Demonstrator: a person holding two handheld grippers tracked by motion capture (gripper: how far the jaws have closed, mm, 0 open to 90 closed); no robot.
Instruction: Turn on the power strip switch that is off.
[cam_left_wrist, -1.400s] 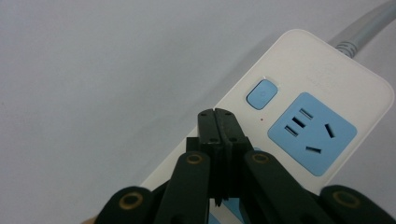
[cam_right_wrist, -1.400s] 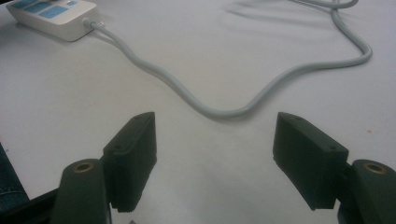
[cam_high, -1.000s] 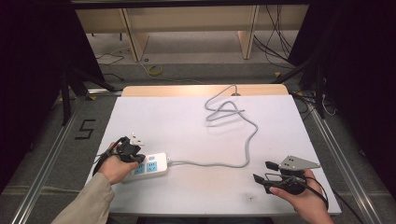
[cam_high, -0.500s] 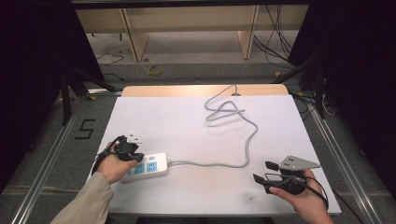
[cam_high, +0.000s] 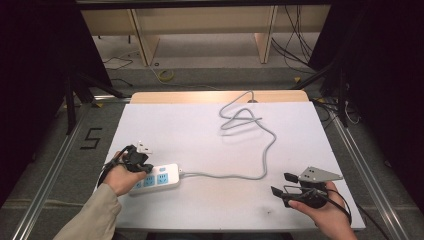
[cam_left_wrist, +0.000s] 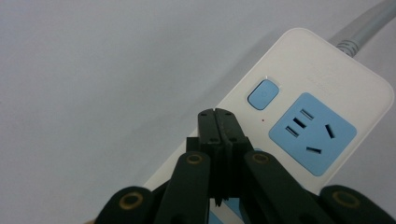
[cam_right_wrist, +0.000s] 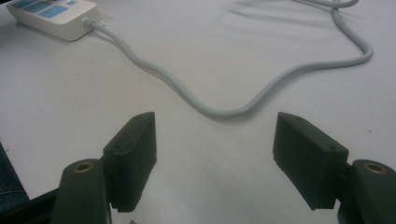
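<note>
Power strip (cam_high: 154, 180) lies at the table's (cam_high: 200, 130) near-left edge; your left gripper (cam_left_wrist: 218, 116), jaws pressed together and empty, hovers over it. Rigid, light, smooth plastic: grip across its long sides. Its stiff cord (cam_high: 265, 150) will drag. Right gripper (cam_high: 280, 184), gaping, sits right of the strip.

- In your left gripper view, the black closed left gripper (cam_left_wrist: 218, 114) covers the near end of the white plastic power strip with blue sockets (cam_left_wrist: 317, 98) — its lower sockets are hidden.
- The strip's grey rubber cable (cam_high: 260, 150) runs off the table's far edge — its end is hidden from you.
- In your right gripper view, the frame's top-left corner cuts off the strip.
</note>
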